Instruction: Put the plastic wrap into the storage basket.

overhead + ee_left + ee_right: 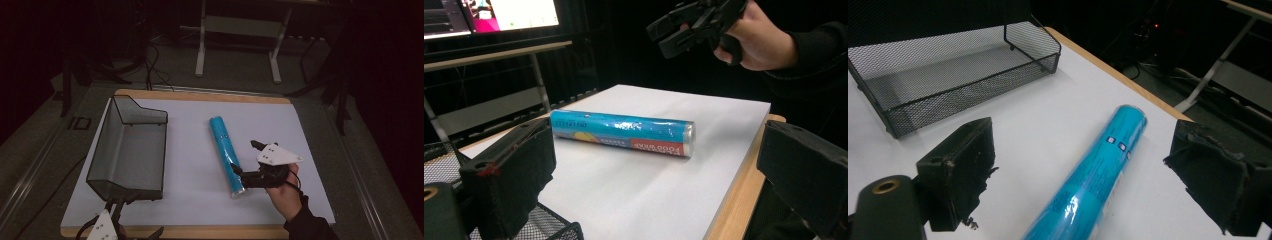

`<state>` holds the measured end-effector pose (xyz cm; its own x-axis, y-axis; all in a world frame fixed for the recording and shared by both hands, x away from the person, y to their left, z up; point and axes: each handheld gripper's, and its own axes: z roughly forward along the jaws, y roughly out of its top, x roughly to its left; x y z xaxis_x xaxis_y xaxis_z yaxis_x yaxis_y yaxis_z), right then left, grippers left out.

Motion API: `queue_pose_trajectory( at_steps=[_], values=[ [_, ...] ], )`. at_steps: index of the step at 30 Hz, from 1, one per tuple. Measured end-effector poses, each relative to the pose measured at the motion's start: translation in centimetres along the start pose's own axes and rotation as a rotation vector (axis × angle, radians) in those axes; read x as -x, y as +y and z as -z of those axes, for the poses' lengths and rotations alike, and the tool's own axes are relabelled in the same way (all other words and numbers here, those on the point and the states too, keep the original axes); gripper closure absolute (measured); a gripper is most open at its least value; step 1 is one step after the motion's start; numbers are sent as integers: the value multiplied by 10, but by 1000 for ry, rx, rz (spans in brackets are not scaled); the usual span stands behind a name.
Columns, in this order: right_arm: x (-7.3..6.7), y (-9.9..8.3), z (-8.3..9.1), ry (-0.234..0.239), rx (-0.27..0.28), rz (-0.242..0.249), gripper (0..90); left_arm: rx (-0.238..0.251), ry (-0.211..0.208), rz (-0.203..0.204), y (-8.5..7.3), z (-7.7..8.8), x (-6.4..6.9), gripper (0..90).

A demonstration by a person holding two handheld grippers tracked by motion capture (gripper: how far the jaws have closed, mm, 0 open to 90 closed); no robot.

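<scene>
A blue roll of food wrap (226,155) lies on the white table cover, running from the far middle toward the near right. My right gripper (245,157) hangs open over its near end, with one jaw on each side of the roll (1098,175) and neither touching it. At the table's near left corner my left gripper (135,220) stands open with nothing between its jaws, close to the near end of a black mesh tray (135,155). From that corner the left gripper view shows the roll (624,132) lying side-on, and above it the right gripper (689,25) held in a hand (764,40).
The mesh tray (973,87) is empty, with a tall back wall at its far end. A white sheet (190,190) covers a wooden board whose edge (734,200) runs on the roll's far side. A metal stand (240,30) and cables lie beyond the table.
</scene>
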<state>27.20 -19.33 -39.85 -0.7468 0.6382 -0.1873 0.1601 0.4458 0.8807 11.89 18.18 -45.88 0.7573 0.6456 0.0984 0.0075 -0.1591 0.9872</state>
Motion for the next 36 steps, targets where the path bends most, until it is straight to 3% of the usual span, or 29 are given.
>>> queue_pose_trajectory(
  at_steps=[5, 11, 15, 16, 20, 22, 30, 36],
  values=[
    [4, 1, -14, -10, -29, -26, 103, -3, -1, 1, 0, 0, 0, 33],
    [14, 3, -32, -33, -75, -93, 93, -6, -5, 0, 0, 0, 0, 33],
    [19, 4, -43, -44, -134, -121, 93, -6, -6, -1, 0, -1, 0, 33],
    [22, 4, -51, -50, -181, -146, 93, -6, -6, 0, 0, -1, 0, 33],
    [26, 3, -60, -59, -221, -169, 93, -5, -9, 2, 0, -1, 0, 33],
    [30, 2, -69, -60, -255, -208, 93, -7, -13, 2, -1, -1, 0, 33],
    [36, 1, -91, -73, -345, -262, 93, -9, -23, 3, -1, -1, 0, 33],
    [39, -1, -111, -80, -444, -289, 94, -12, -31, 3, -1, -1, 0, 33]
  ],
)
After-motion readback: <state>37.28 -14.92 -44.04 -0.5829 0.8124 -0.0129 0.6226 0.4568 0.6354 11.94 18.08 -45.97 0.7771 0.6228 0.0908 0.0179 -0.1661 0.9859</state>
